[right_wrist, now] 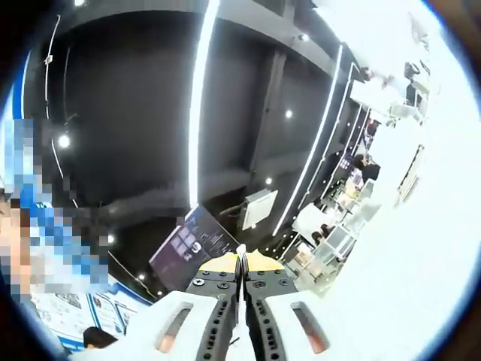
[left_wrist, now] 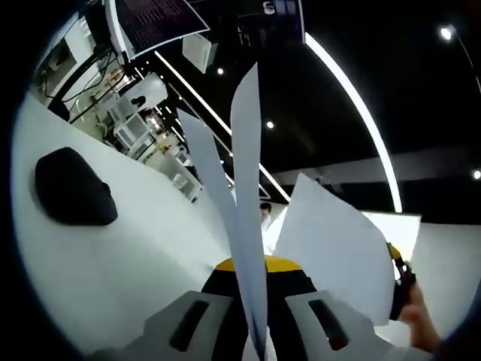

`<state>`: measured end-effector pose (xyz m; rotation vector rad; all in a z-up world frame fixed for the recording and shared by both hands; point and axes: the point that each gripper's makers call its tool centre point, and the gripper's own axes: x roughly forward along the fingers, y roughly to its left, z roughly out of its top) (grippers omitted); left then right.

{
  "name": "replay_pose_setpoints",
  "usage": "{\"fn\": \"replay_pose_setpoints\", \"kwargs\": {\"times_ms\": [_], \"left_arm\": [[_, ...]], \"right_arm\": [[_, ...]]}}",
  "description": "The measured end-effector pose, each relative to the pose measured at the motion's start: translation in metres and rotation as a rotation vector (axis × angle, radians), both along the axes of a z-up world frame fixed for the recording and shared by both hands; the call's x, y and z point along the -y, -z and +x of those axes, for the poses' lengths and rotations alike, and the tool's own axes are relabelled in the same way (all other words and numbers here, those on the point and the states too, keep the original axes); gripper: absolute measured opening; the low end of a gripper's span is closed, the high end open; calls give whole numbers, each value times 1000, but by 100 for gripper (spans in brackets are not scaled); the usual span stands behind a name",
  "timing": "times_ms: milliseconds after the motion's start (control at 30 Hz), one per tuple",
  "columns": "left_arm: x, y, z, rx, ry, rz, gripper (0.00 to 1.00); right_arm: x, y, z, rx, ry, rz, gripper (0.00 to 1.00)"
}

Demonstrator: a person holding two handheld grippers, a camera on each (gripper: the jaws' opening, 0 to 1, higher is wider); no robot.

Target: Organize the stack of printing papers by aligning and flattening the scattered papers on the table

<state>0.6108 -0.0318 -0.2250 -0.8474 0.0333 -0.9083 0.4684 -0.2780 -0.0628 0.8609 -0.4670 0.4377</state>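
Observation:
In the left gripper view, my left gripper is shut on white printing papers, which rise edge-on from between its jaws and fan apart at the top. To the right, another white sheet stands tilted, with the right gripper and a hand at its far edge. In the right gripper view, my right gripper is shut on a thin paper edge that shows as a white line between the jaws. Both views tilt up toward a dark ceiling.
The white table spreads to the left with a black rounded object lying on it. The table surface also fills the right side of the right gripper view. A dark screen and desks with equipment stand behind.

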Motion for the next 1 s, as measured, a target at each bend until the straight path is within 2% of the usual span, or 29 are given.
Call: {"fn": "replay_pose_setpoints", "kwargs": {"times_ms": [400,867,1000], "left_arm": [[1,0,-2,2,14,8,7],[1,0,-2,2,16,4,7],[2,0,-2,1,20,2,7]], "right_arm": [[-8,4,18,12,-12,53,0],[4,7,30,20,20,115,0],[5,5,33,27,23,112,0]]}}
